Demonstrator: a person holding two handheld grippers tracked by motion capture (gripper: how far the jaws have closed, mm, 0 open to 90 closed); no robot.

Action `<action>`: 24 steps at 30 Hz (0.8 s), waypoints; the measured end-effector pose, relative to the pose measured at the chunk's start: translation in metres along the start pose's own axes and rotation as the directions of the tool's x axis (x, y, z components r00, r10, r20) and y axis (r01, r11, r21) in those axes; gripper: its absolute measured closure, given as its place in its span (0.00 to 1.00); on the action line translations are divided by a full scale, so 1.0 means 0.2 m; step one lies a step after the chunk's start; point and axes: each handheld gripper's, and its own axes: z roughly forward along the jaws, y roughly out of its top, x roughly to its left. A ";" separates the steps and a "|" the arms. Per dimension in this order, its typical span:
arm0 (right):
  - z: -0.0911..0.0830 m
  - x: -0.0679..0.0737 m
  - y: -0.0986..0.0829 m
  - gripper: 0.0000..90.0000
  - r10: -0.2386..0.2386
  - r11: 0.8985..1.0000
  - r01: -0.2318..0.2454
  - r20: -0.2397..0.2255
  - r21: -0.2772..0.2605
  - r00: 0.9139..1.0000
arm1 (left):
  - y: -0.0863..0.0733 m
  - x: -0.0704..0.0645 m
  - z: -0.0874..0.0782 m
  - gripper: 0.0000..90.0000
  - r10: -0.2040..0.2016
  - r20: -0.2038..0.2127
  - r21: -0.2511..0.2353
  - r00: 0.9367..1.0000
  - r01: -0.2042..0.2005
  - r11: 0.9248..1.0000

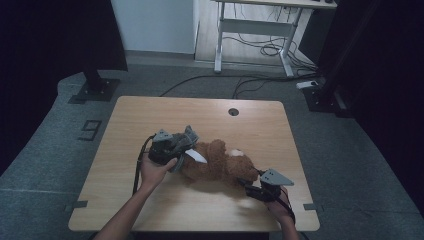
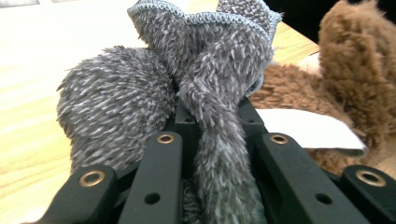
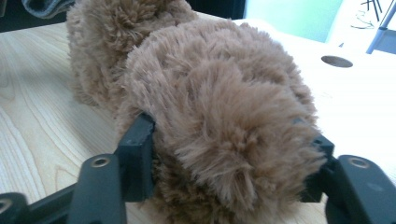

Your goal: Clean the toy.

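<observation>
A brown teddy bear (image 1: 220, 162) lies on its side in the middle of the wooden table (image 1: 150, 115), head end toward the right. My right gripper (image 1: 247, 184) comes in from the front right. Its jaws are pressed into a rounded furry part of the bear (image 3: 210, 93) at that end, so the right gripper (image 3: 229, 149) is shut on it. A fuzzy grey cloth (image 1: 187, 136) sits at the bear's left end. My left gripper (image 2: 212, 116) is shut on a fold of this cloth (image 2: 210, 70), which bunches above the jaws. A white label (image 2: 308, 128) sticks out of the bear (image 2: 345, 70).
A round cable hole (image 1: 233, 111) is in the table's far side. Bare wood lies to the left and at the front. Beyond the table stand a white desk frame (image 1: 255, 30), floor cables (image 1: 265, 50) and dark stands (image 1: 95, 85).
</observation>
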 end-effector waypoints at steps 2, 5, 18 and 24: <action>0.00 0.00 0.00 0.39 -0.003 1.000 0.003 0.001 0.001 1.000 | -0.02 0.00 0.00 0.85 0.001 0.000 0.006 1.000 -0.001 1.000; 0.00 0.01 0.00 0.32 0.001 1.000 -0.001 0.004 0.005 1.000 | -0.04 0.00 0.00 0.85 -0.004 0.006 0.013 1.000 0.004 1.000; -0.11 0.02 0.19 0.19 0.126 0.985 -0.133 -0.067 -0.111 0.990 | -0.21 0.05 -0.07 0.85 -0.067 0.040 0.011 0.997 0.067 0.998; -0.07 0.03 0.31 0.16 0.148 0.986 -0.152 -0.059 -0.072 0.987 | -0.22 0.02 -0.09 0.85 -0.050 0.057 0.005 0.997 0.050 0.999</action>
